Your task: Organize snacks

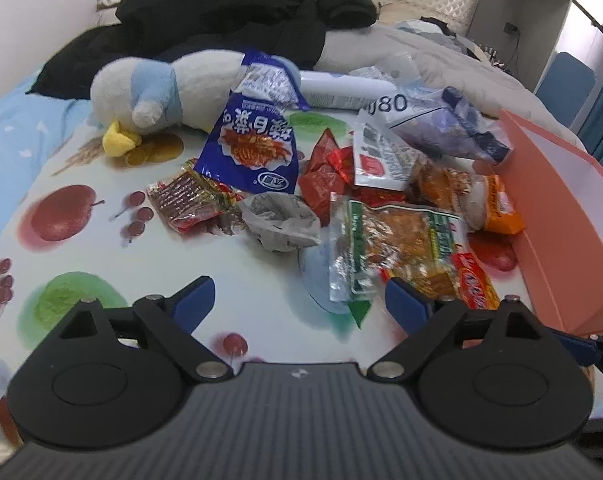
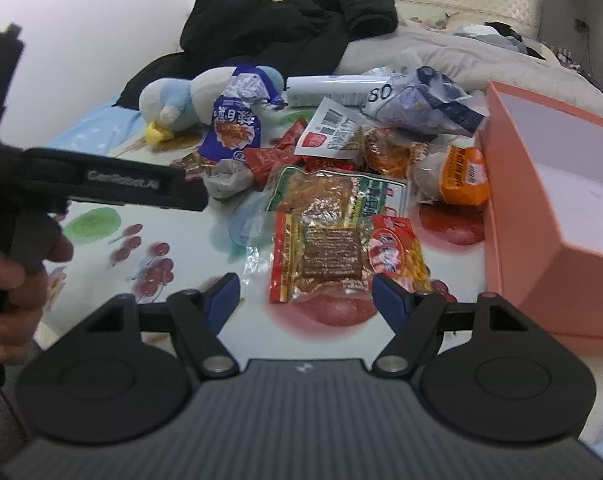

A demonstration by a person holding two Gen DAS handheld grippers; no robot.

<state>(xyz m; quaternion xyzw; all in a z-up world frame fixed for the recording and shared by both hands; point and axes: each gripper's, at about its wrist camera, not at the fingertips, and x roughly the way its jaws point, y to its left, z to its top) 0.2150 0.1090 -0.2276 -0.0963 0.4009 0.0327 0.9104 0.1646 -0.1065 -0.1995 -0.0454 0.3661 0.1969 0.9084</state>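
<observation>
The snack pile [image 2: 341,184] lies on a fruit-print cloth [image 1: 101,264], just left of the open pink box [image 2: 541,216]. A silver bag [image 1: 397,104] beside the box reads "80". Left gripper [image 1: 299,300], marked "GenRobot.AI", and right gripper [image 2: 305,294] both gape, empty.

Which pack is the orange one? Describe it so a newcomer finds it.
Start at the big pink box on the right of the fruit-print tablecloth. Hard against the box's left wall lies the orange pack. It alone is plain orange; its neighbours are clear, red or blue.
</observation>
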